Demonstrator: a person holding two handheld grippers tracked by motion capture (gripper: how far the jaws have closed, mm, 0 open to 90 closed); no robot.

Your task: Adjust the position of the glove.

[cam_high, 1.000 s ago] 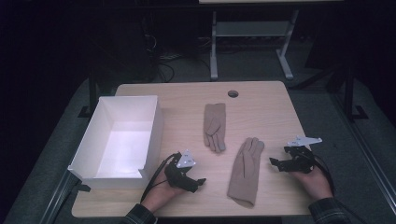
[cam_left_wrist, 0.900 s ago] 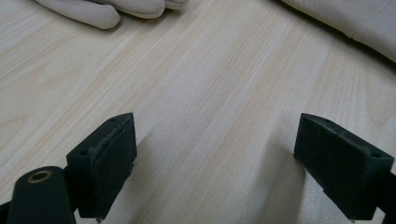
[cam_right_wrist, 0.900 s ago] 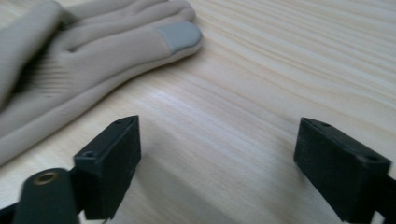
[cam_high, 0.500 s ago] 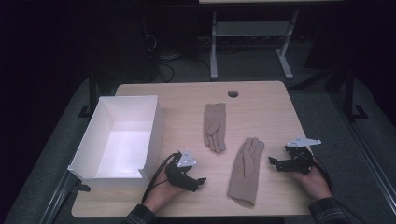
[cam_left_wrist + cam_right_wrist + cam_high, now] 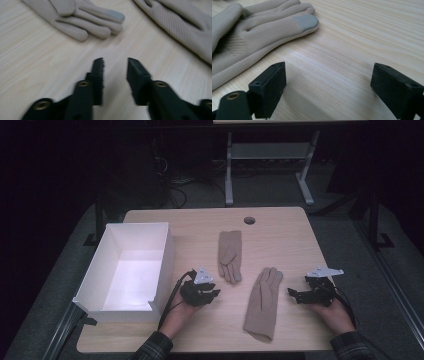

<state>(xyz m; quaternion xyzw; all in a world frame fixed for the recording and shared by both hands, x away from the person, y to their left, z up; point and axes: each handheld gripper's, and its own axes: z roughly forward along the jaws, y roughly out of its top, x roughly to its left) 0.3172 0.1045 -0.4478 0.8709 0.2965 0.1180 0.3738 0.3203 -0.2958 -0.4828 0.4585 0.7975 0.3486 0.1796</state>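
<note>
Two beige gloves lie flat on the wooden table (image 5: 280, 235). The farther glove (image 5: 230, 251) points its fingers toward me; the nearer glove (image 5: 262, 302) lies to its right. My left gripper (image 5: 216, 293) hovers left of both, beside the white box. In the left gripper view its jaws stand a narrow gap apart, having just been closing, with nothing between them (image 5: 115, 65). The far glove's fingertips (image 5: 100, 22) and the other glove (image 5: 182, 25) lie ahead of it. My right gripper (image 5: 291, 293) rests right of the near glove, wide open (image 5: 327, 77), close to that glove's grey-tipped finger (image 5: 305, 21).
A white open box (image 5: 167, 262) stands at the table's left side and looks empty. A round cable hole (image 5: 249, 220) sits near the table's far edge. A metal stand (image 5: 265, 165) and cables are on the dark floor beyond.
My left gripper has lifted a little and shifted away from the table's near edge. The right gripper and both gloves have stayed put.
</note>
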